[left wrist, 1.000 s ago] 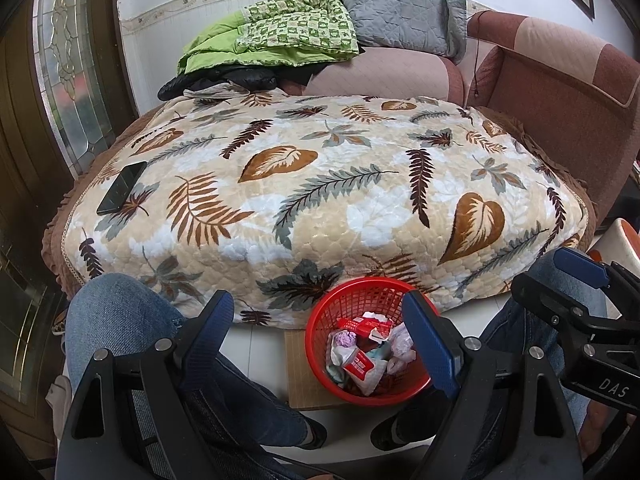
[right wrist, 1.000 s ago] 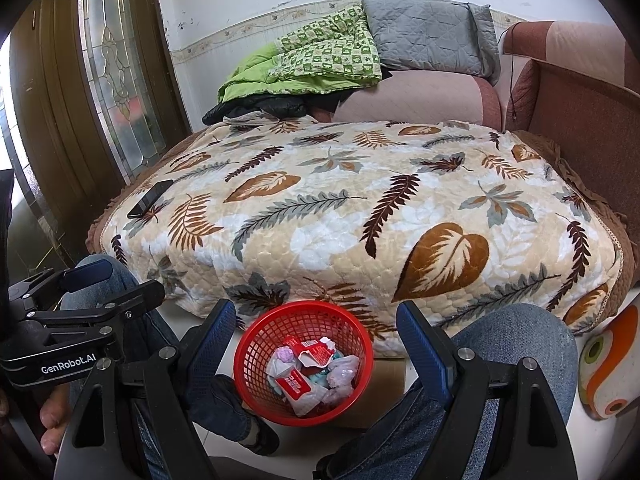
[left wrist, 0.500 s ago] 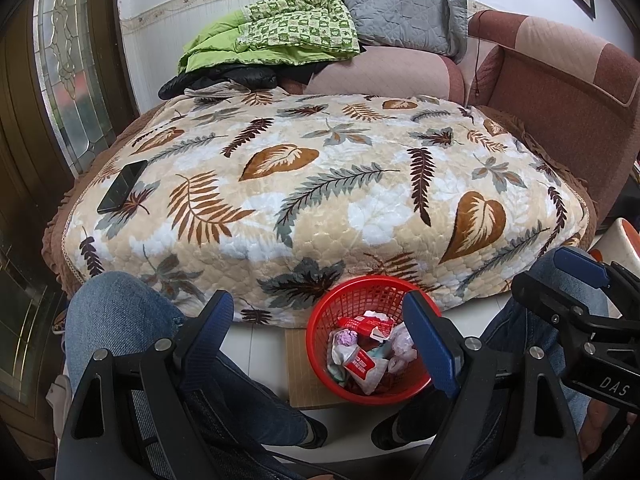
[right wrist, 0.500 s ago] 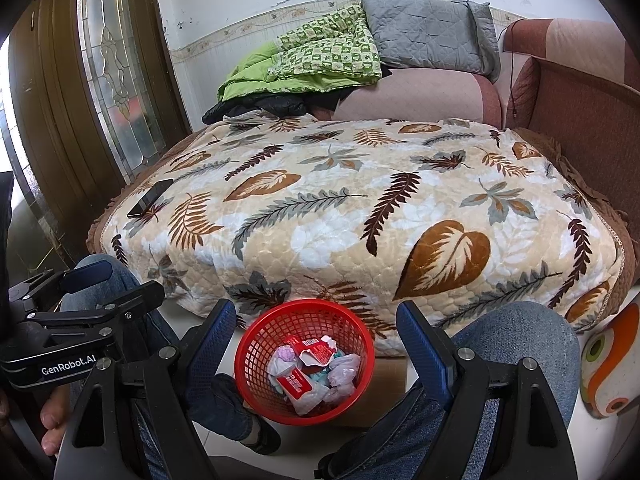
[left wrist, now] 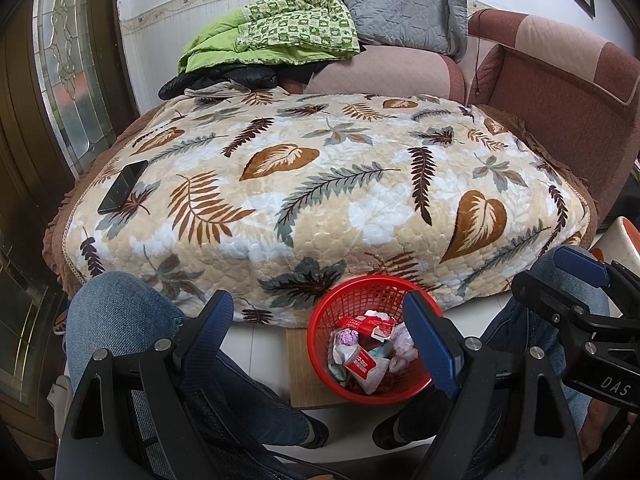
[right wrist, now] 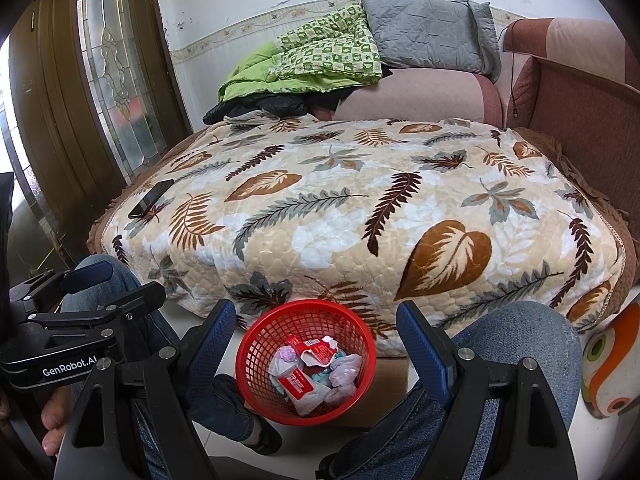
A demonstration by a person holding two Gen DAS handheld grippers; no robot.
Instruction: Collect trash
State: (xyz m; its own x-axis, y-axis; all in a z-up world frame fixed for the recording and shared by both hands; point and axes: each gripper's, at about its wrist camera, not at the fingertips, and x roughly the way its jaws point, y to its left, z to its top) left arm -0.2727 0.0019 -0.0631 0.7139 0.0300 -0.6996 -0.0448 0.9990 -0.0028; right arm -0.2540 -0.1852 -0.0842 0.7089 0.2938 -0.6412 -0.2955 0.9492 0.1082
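A red mesh basket (left wrist: 327, 344) (right wrist: 256, 380) stands on the floor between the person's feet, against the covered table. It holds crumpled trash (left wrist: 362, 354) (right wrist: 312, 372): red-and-white wrappers and pale tissues. My left gripper (left wrist: 320, 320) hovers above it, open, nothing between its blue pads. My right gripper (right wrist: 316, 328) is also open and empty over the basket. Each gripper shows at the edge of the other's view.
A leaf-patterned quilt (left wrist: 320, 184) covers the low table; a black phone (left wrist: 122, 192) (right wrist: 151, 198) lies at its left edge. Sofas with folded blankets (left wrist: 296, 32) stand behind. The person's denim knees (left wrist: 120, 320) (right wrist: 516, 344) flank the basket. An orange-white object (right wrist: 608, 368) sits right.
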